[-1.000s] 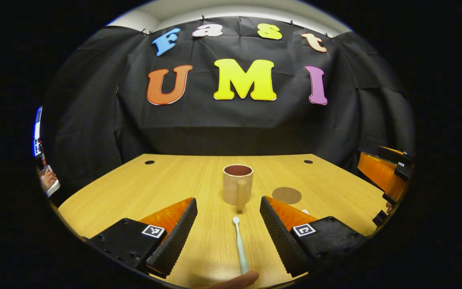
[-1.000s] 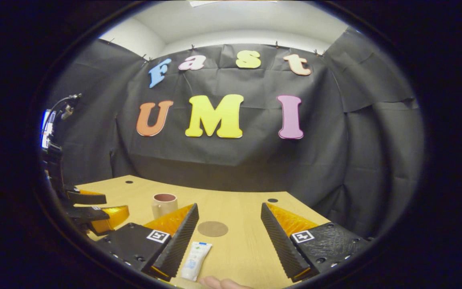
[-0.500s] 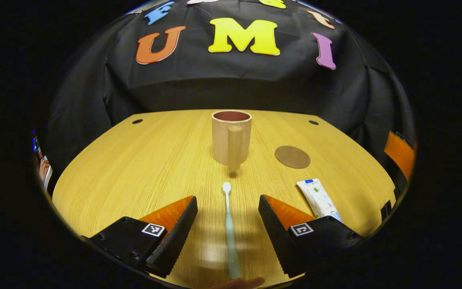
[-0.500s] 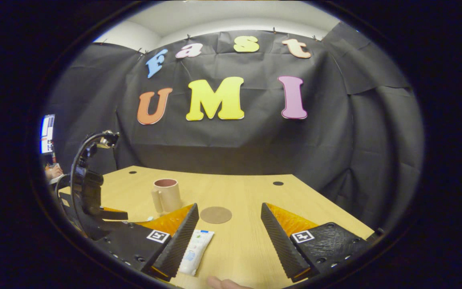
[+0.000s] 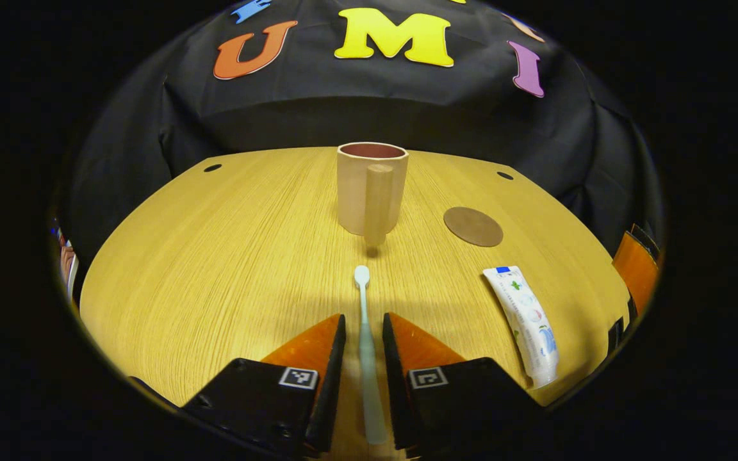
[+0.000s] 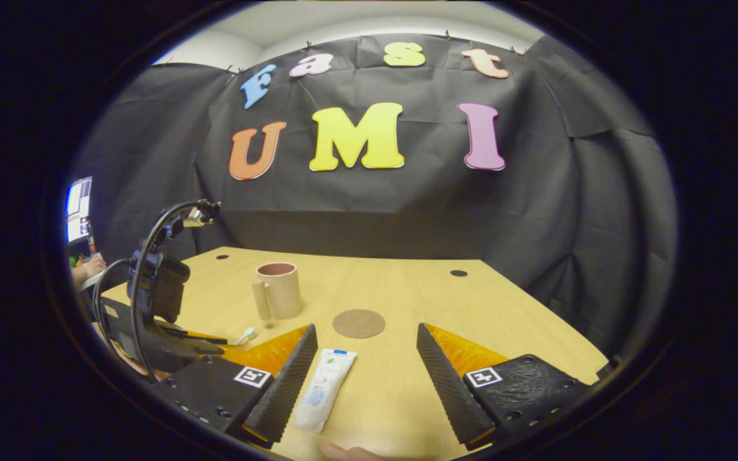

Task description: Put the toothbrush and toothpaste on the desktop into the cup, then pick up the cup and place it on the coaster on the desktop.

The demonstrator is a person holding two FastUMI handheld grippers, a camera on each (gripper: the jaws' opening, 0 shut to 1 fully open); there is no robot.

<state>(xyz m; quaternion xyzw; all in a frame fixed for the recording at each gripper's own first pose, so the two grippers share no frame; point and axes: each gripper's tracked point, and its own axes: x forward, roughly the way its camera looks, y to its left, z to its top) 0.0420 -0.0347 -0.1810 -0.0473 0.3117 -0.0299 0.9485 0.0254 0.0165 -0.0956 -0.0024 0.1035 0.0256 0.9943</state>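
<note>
My left gripper (image 5: 363,333) is low, fingers nearly closed with a narrow gap; my right gripper (image 6: 364,358) is level, fingers spread wide apart.

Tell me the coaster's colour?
Plain brown, no pattern; the coaster shows best in the left gripper view.

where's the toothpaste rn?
Left gripper view: toothpaste lies flat on the desktop, right of the toothbrush, nearer than the coaster.
</note>
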